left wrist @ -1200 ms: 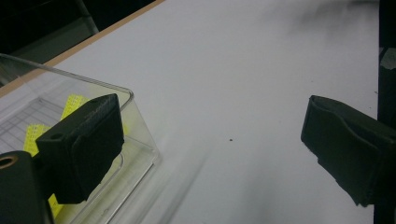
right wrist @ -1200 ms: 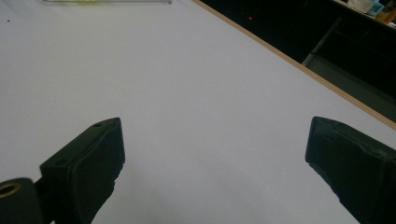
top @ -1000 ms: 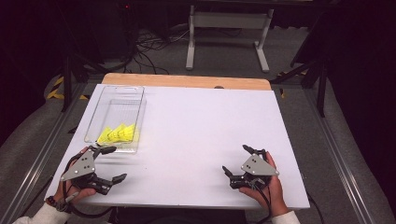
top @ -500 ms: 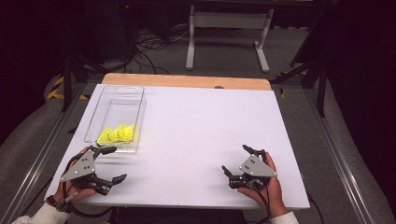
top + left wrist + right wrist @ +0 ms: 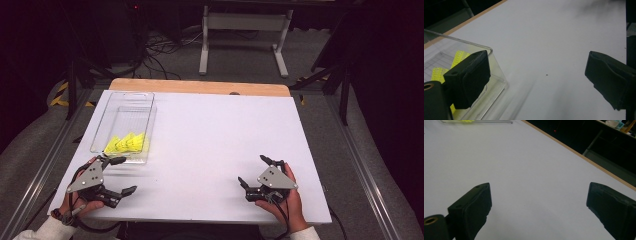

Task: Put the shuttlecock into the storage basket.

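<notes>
A clear plastic tray (image 5: 106,120) lies at the table's left, with several yellow pieces (image 5: 126,143) heaped at its near end. My left gripper (image 5: 123,175) rests open just in front of the tray's near edge, nothing between its jaws. In the left gripper view its left jaw overlaps the tray's corner (image 5: 489,50) and the yellow pieces (image 5: 460,56) show through the wall. My right gripper (image 5: 253,171) lies open on bare table at the front right, held by a hand. The right gripper view shows the tray (image 5: 499,121) far off at the top edge.
The white table top (image 5: 215,135) has a wooden strip (image 5: 200,87) along its far edge. Beyond it stand a metal frame (image 5: 245,35) and cables on the floor. Metal rails run along both sides of the table.
The left gripper has edged slightly forward toward the tray's near edge. The right gripper has stayed where it was.
</notes>
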A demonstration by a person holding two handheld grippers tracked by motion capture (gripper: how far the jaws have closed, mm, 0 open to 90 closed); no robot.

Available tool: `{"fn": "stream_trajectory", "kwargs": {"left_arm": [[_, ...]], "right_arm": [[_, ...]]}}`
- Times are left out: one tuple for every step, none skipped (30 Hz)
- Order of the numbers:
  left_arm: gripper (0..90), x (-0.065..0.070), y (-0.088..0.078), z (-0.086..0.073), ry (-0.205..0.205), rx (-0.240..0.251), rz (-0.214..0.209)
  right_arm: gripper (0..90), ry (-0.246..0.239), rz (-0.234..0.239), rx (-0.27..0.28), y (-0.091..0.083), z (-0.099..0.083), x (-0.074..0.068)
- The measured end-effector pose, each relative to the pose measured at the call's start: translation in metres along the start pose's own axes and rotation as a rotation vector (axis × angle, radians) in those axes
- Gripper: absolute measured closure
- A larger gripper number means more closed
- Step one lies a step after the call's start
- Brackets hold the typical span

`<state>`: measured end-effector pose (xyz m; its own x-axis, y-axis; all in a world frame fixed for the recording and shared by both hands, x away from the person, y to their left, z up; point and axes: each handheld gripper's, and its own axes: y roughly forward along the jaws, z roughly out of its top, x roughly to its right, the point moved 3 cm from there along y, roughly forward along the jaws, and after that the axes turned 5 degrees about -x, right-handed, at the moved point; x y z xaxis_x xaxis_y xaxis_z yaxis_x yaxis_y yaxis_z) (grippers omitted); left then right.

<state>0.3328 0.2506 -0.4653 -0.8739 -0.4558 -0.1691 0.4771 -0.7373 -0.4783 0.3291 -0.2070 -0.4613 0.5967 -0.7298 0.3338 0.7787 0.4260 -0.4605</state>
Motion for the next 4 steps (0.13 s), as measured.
{"fn": "stream_trajectory", "kwargs": {"left_arm": [[7.0, -0.0001, 0.0001, 0.0, 0.001, -0.002, 0.001], [7.0, -0.0005, 0.0002, 0.0001, -0.001, -0.004, 0.002], [7.0, -0.0014, 0.0005, 0.0001, 0.001, -0.006, 0.006], [7.0, -0.0014, 0.0005, 0.0001, 0.001, -0.006, 0.006]], "right_arm": [[7.8, 0.0, 0.003, -0.001, 0.0002, -0.0001, -0.0002], [8.9, 0.001, 0.006, -0.004, 0.0004, -0.0002, -0.0006], [9.2, -0.002, 0.008, -0.005, 0.0007, -0.0004, -0.0009], [9.2, -0.005, 0.01, -0.007, 0.0011, -0.0004, -0.0011]]}}
